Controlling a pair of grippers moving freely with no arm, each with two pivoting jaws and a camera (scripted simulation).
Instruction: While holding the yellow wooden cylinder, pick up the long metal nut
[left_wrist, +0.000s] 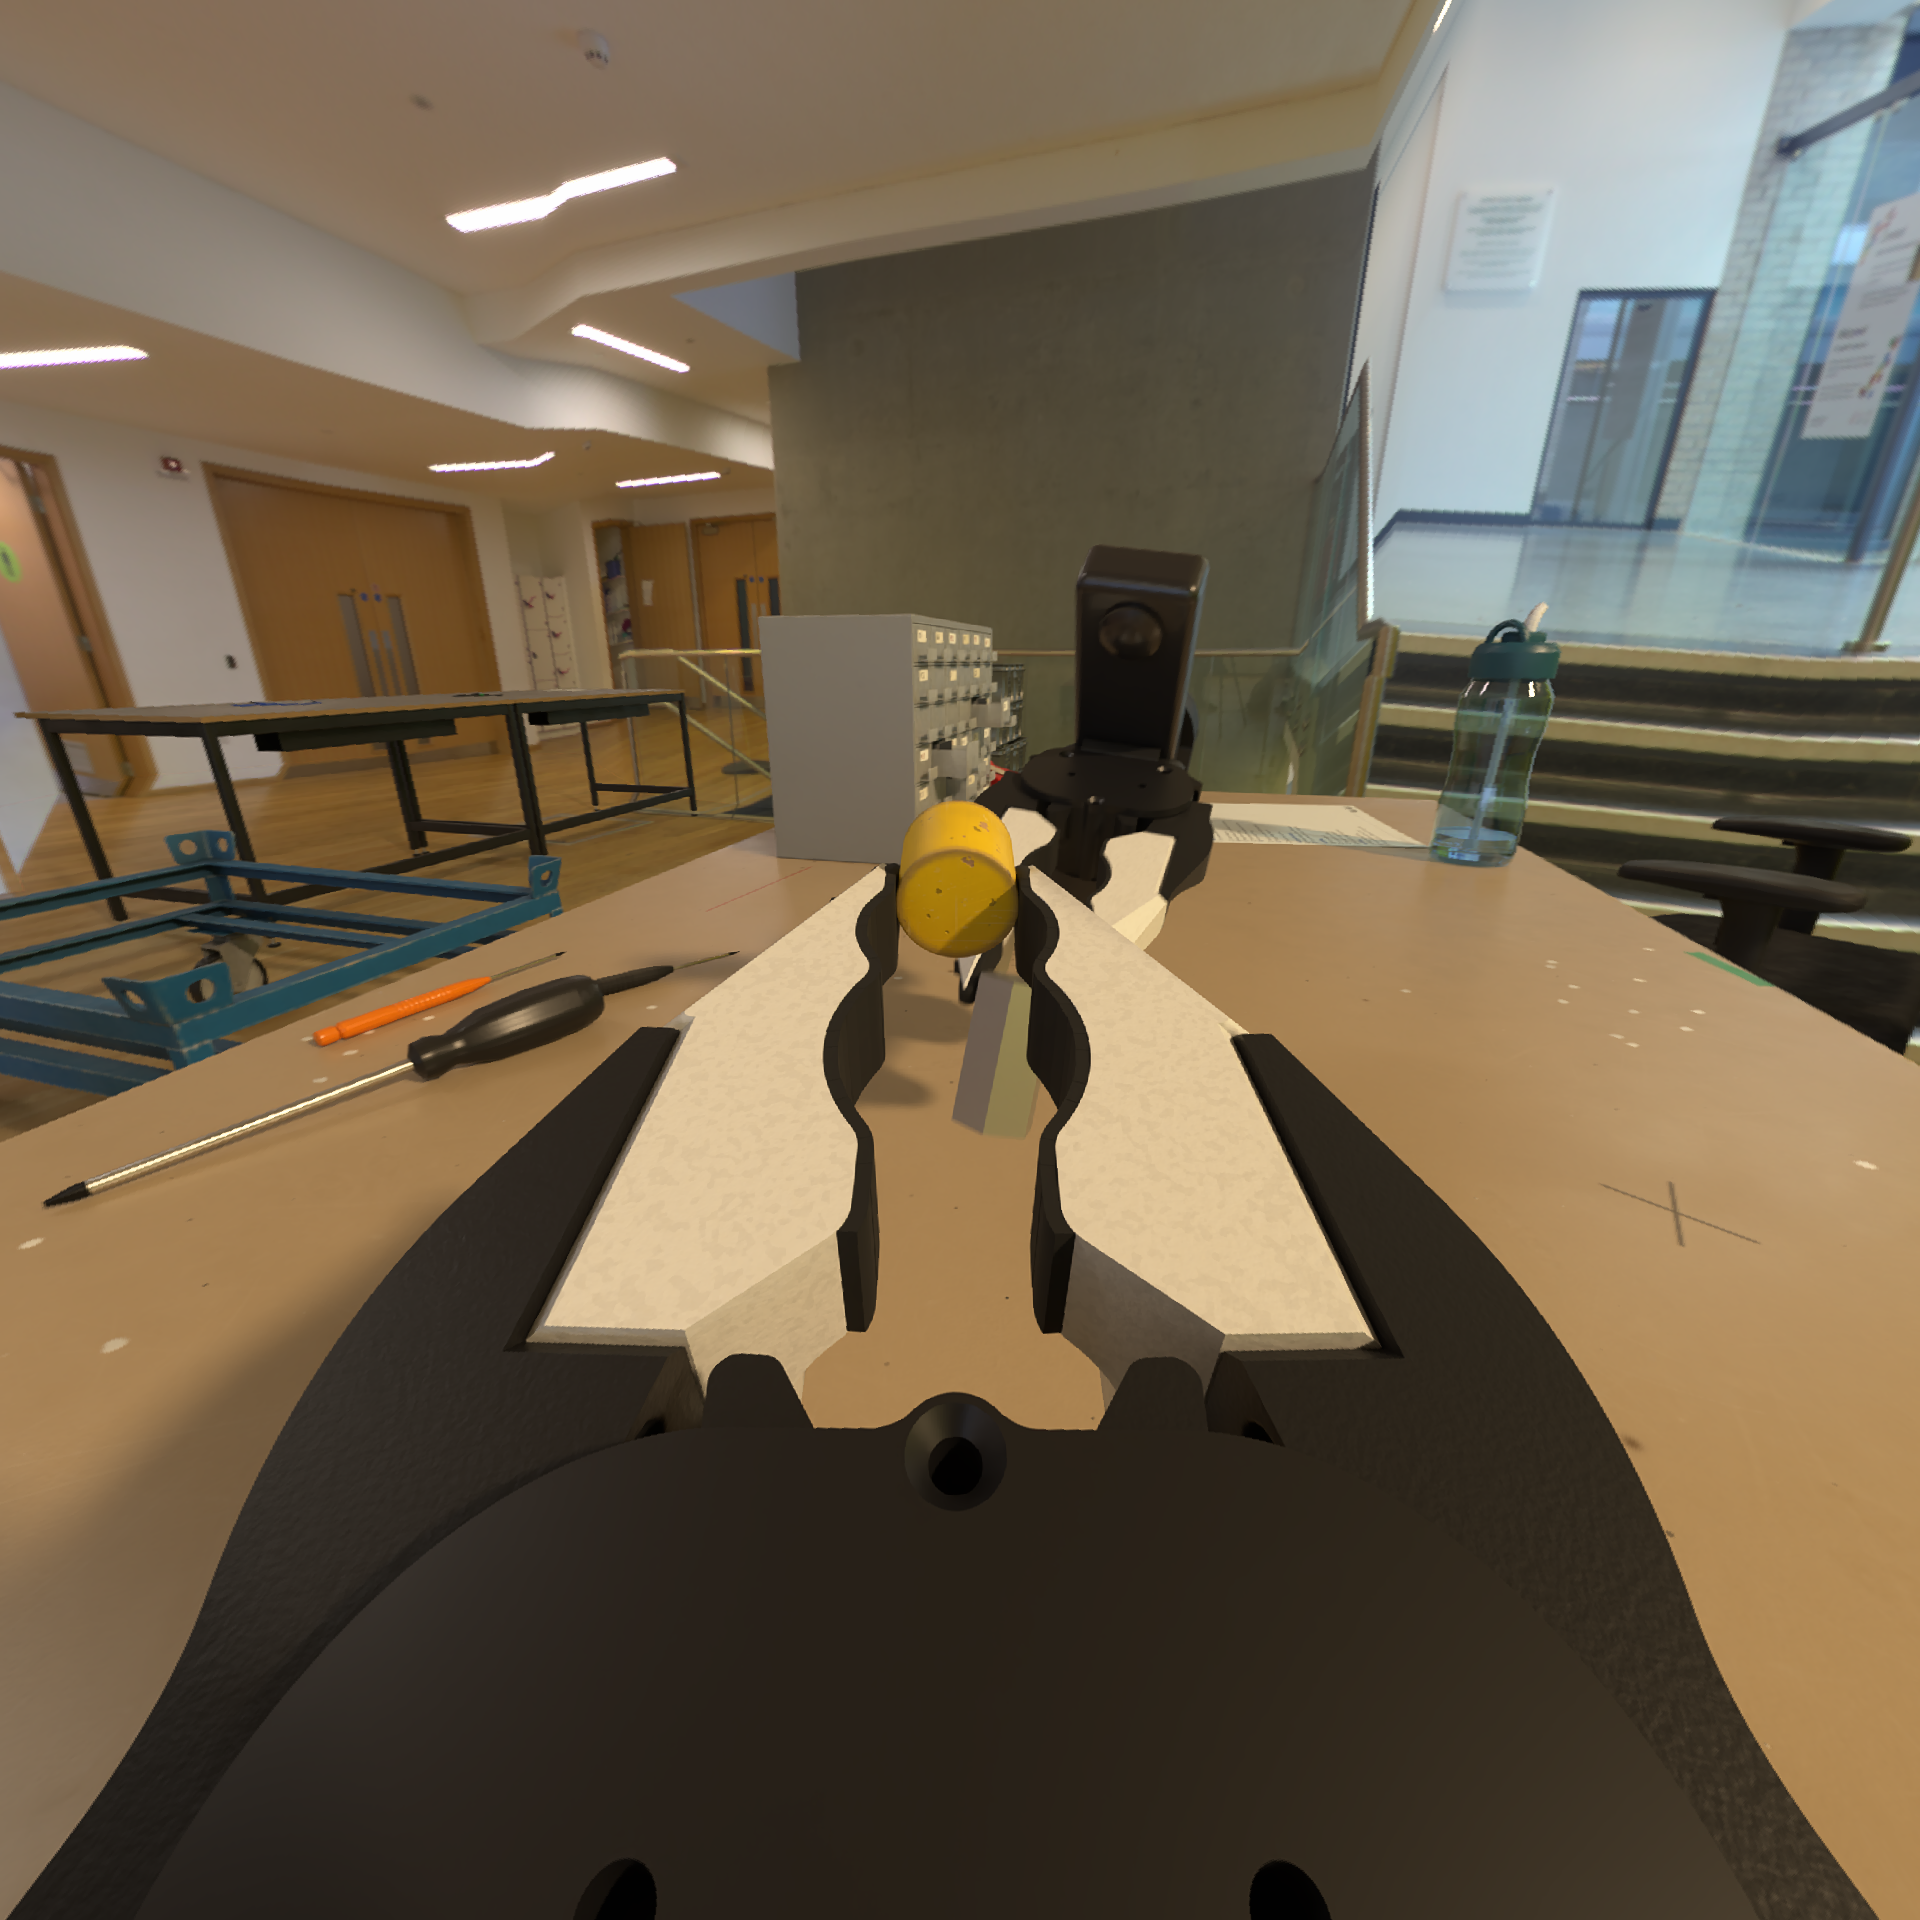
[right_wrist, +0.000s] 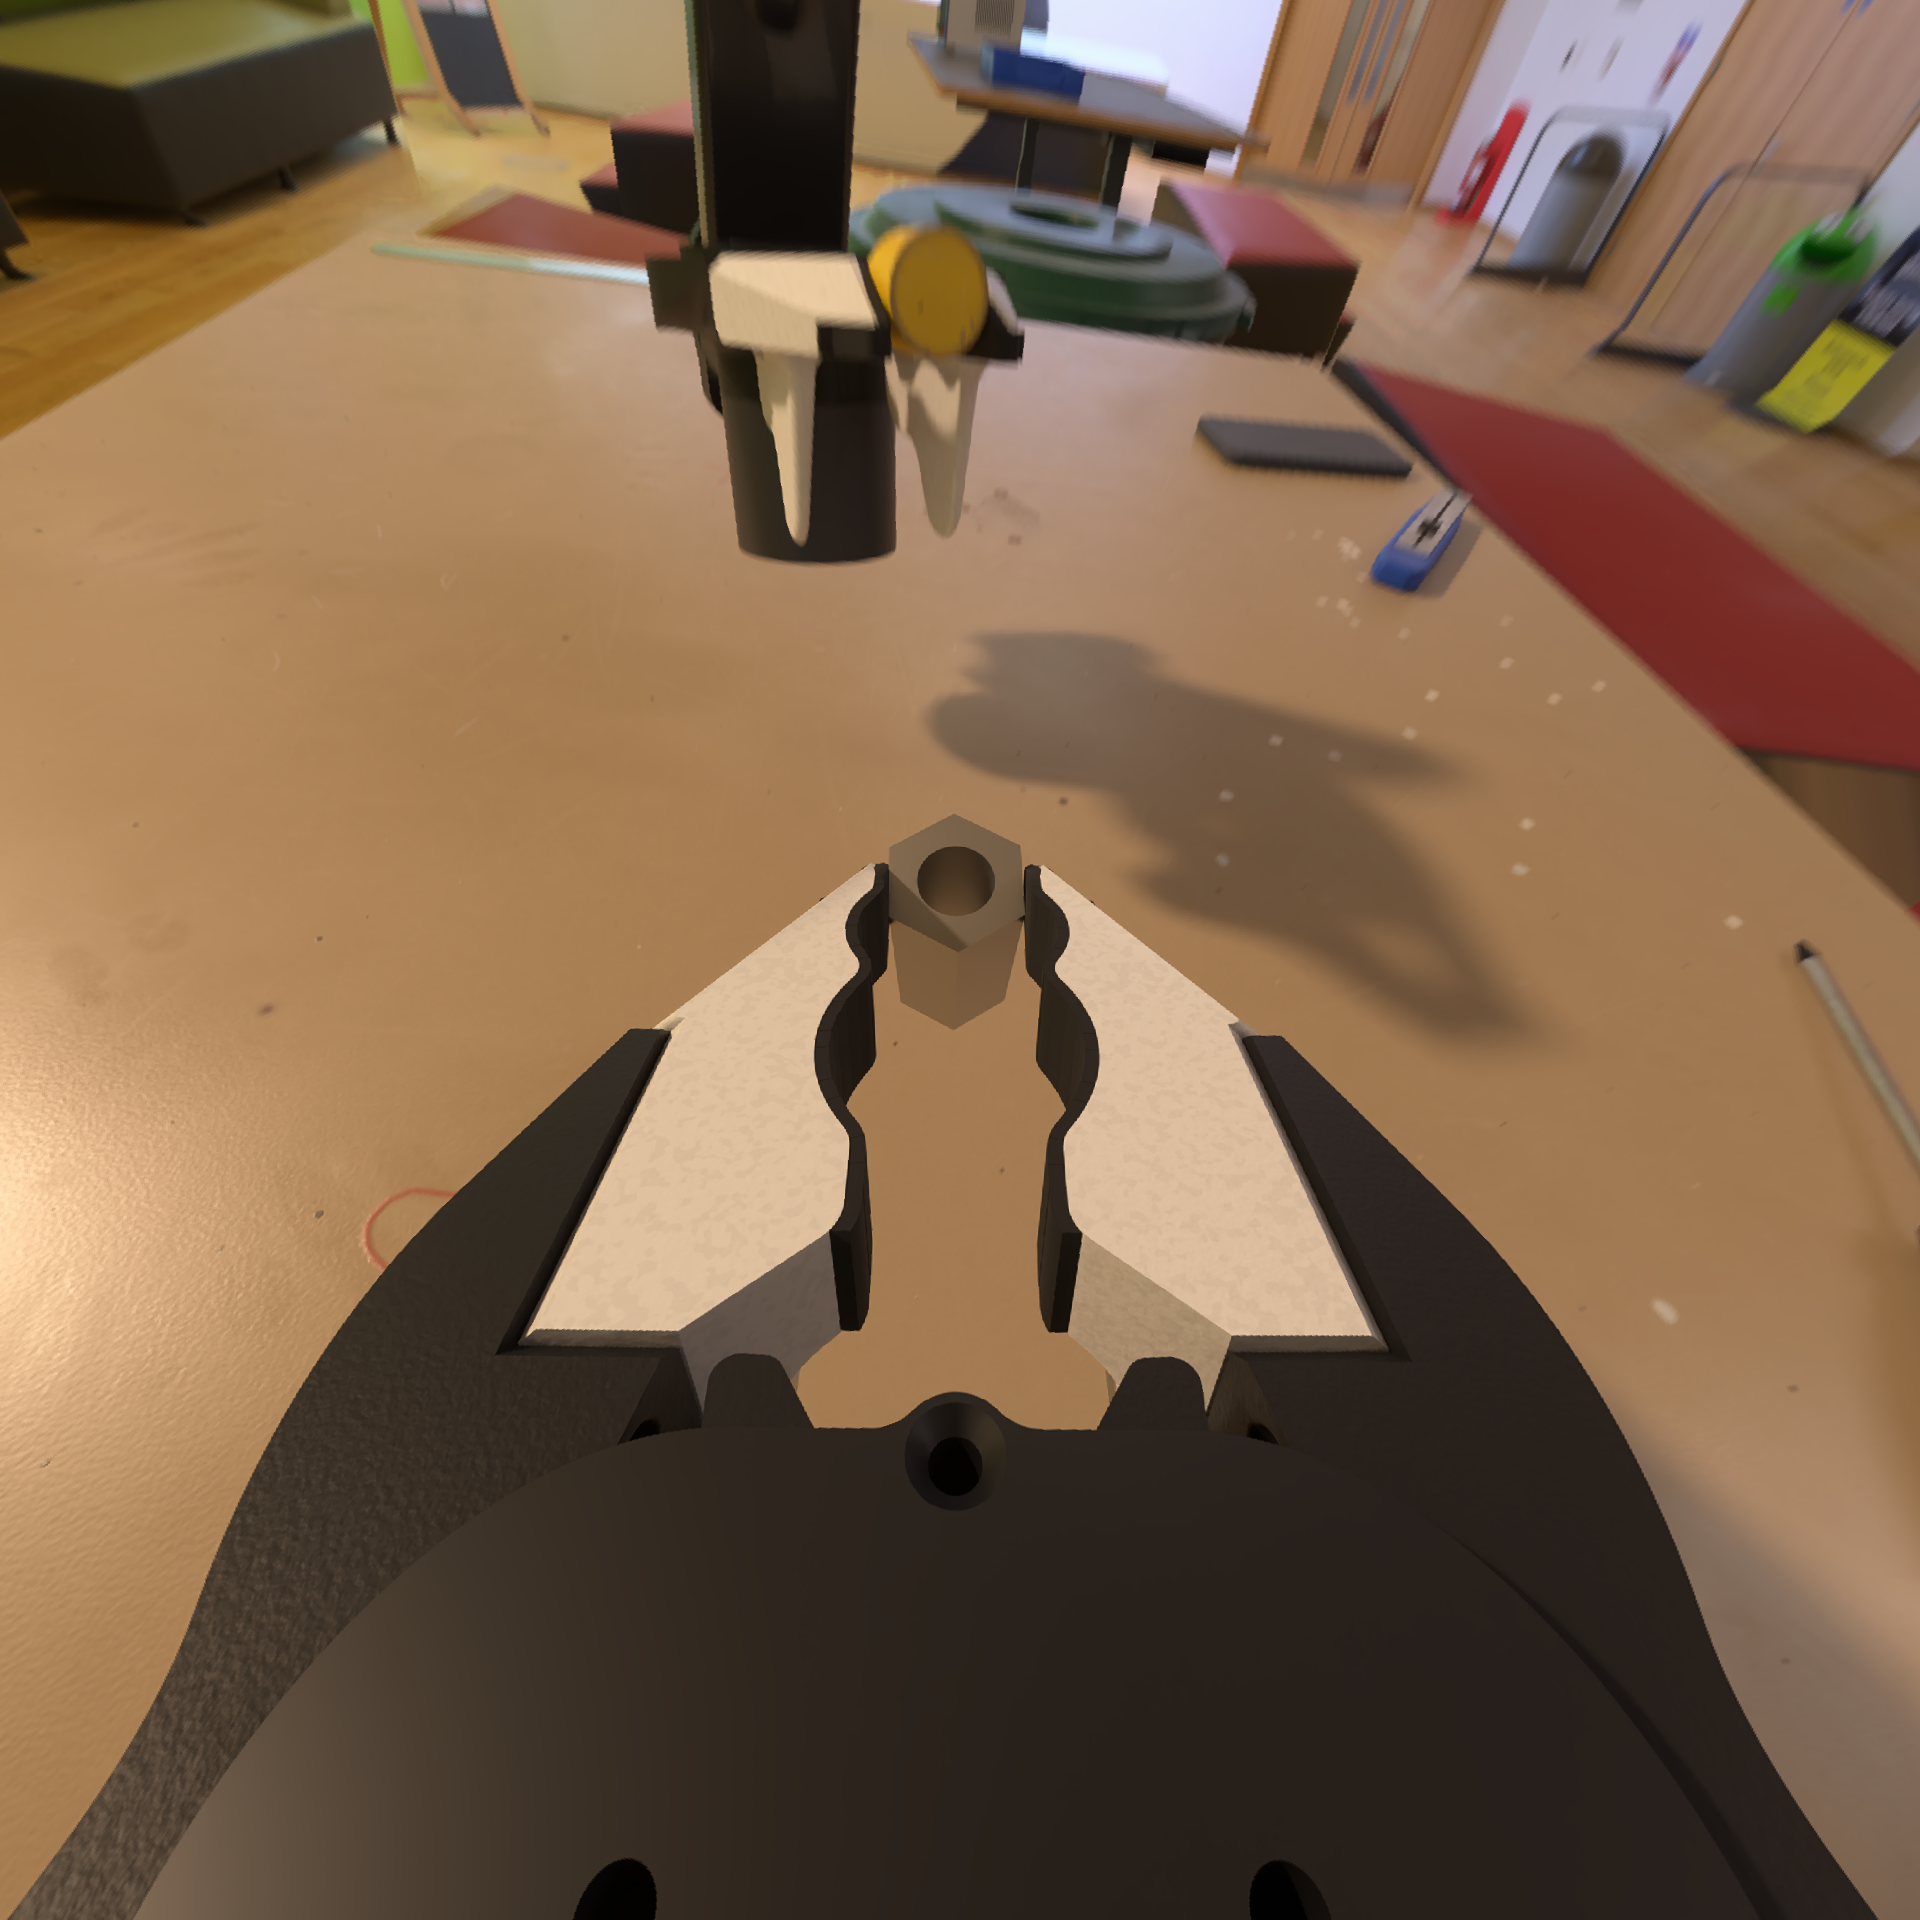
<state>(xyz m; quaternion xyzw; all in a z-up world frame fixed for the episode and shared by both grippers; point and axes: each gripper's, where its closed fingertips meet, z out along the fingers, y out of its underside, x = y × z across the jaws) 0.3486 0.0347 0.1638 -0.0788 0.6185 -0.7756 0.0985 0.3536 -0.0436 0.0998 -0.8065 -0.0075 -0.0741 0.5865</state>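
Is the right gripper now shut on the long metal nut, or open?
Shut on it. In the right wrist view, both fingertips of the right gripper press the flat sides of the long metal nut.

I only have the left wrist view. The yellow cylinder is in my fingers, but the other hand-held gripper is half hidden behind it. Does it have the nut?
Observer: Yes. In the right wrist view, the right hand-held gripper grips the long metal nut from both sides.
Operator: Which way is the nut turned?
Observer: Its open bore end faces that camera.
Operator: Anything close by?
Observer: Only a small blue object, farther off to the right and well apart from the nut.
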